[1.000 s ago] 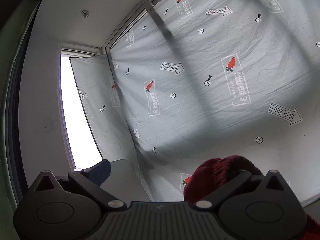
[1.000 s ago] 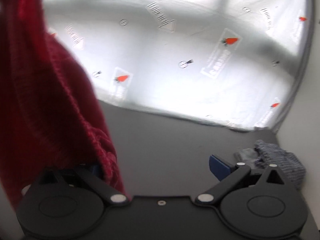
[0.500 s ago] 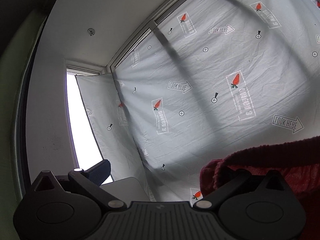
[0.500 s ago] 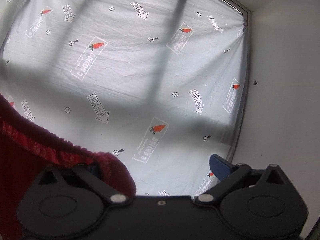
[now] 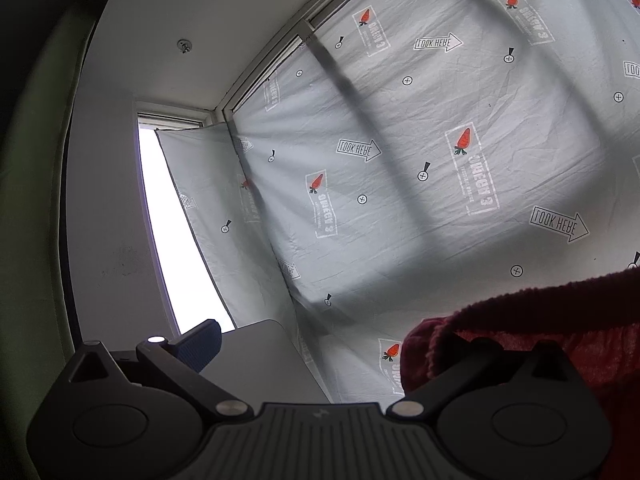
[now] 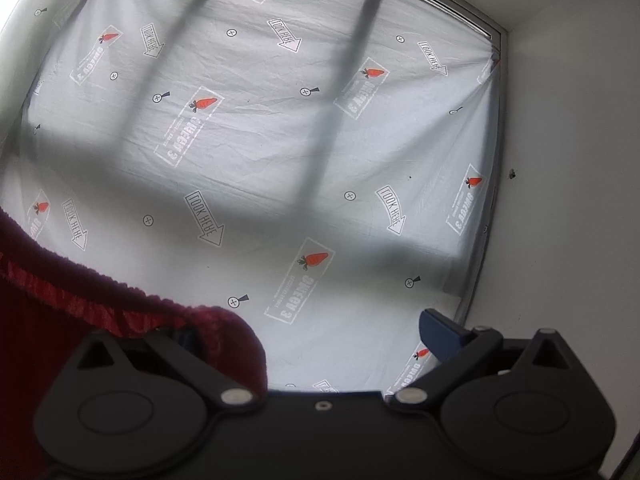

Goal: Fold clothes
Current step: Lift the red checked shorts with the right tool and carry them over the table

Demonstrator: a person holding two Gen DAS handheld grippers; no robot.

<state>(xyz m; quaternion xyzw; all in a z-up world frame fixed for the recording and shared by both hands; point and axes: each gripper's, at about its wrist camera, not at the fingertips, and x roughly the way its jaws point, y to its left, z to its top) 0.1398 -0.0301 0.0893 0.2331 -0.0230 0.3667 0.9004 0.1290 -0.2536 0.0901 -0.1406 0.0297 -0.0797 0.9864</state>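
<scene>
The left gripper (image 5: 340,338) has its fingers spread wide. One blue-padded finger (image 5: 200,344) is bare, and the other is buried under the dark red garment (image 5: 540,320), which is draped over it rather than pinched. The right gripper (image 6: 312,332) is the mirror of this: its fingers are also apart, with the outer blue pad (image 6: 440,330) free and the inner one covered by the same red fabric (image 6: 80,292).

A second ago the garment was a bunched lump at the left gripper and hung as a long drape beside the right one. Now its ribbed hem runs as a taut band from each covered finger out of frame toward the other gripper, held up in the air. The right camera then looked down on the grey tabletop and a checked cloth. It is now tipped up, and both are out of its view.

Only a pale corner of the tabletop (image 5: 256,356) shows, beyond the left fingers. Behind it a grey sheet (image 5: 420,220) printed with carrots and "LOOK HERE" arrows covers the windows and is crossed by frame shadows. A bright strip of window (image 5: 172,240) shows at its left edge, and a white wall (image 6: 560,160) stands at the right.
</scene>
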